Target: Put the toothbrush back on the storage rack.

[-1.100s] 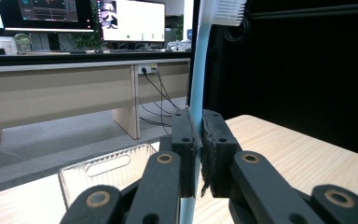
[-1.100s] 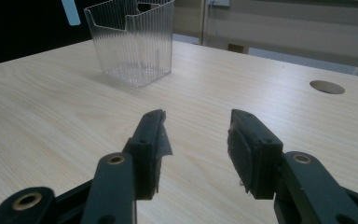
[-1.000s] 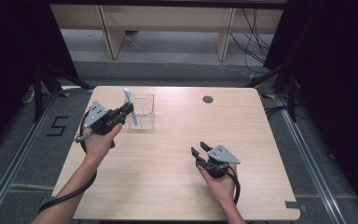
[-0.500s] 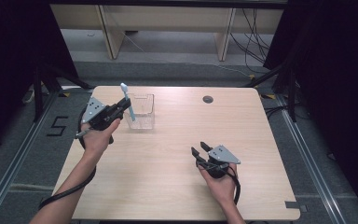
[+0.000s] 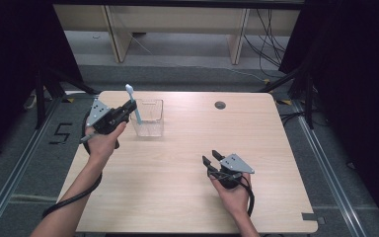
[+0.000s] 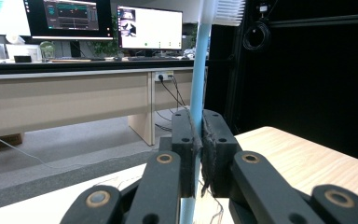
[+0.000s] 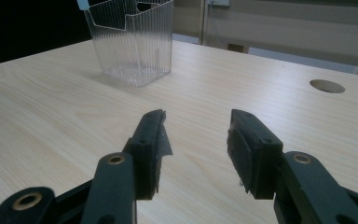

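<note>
- At the left edge of the table, the left gripper is raised above the wood near the far-left corner, its jaws clamped tight on a toothbrush.
- The toothbrush stands nearly upright in the grip, just beside the near-left wall of the clear container. It has a pale blue handle and white bristles on top.
- The container is ribbed, see-through plastic, standing near the far edge.
- The middle of the table is bare wood, with wide room between the two hands.
- The right gripper rests low near the front, jaws spread wide with nothing between them.
- A round cable hole sits far right of the container.
</note>
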Available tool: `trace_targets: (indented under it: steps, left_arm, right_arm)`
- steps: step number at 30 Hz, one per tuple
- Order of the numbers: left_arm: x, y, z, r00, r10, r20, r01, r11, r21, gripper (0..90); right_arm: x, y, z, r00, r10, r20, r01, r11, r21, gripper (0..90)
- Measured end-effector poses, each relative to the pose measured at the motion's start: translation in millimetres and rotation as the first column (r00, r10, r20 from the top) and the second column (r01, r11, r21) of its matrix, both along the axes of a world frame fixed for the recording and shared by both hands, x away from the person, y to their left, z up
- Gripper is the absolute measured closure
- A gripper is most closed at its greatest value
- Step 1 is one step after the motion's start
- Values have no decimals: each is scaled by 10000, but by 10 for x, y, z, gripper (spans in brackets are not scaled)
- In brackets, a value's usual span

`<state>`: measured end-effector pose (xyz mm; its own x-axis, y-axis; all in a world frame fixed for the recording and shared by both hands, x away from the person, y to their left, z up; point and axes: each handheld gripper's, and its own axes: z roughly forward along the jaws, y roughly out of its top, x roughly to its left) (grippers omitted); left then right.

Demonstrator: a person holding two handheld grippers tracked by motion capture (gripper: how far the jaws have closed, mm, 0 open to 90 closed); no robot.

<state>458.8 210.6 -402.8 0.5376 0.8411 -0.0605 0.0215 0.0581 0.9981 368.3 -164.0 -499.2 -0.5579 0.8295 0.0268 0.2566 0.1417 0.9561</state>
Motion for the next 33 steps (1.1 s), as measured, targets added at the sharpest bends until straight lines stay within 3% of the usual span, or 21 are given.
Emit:
trace_targets:
  steps: [19,29,30,31,33]
  left_arm:
    - [142,24,56,9996,274,-1,-274,9996,18,838]
    - [205,55,57,9990,430,-74,-430,9991,15,839]
    - [210,58,55,9990,447,-84,-447,9990,16,839]
    - [213,59,54,9990,449,-81,-449,9990,11,838]
    - [221,63,50,9988,472,-83,-472,9989,8,838]
  right_arm:
    - [-5,9,-5,10000,-34,-16,34,10000,-10,559]
    - [7,0,-4,10000,30,53,-29,9998,-188,558]
    - [12,-11,-2,9997,-24,236,32,9994,-359,558]
    - [-13,7,-3,9998,-133,-126,131,9998,-130,559]
    - [-12,6,-4,9999,-127,-104,126,9998,-140,558]
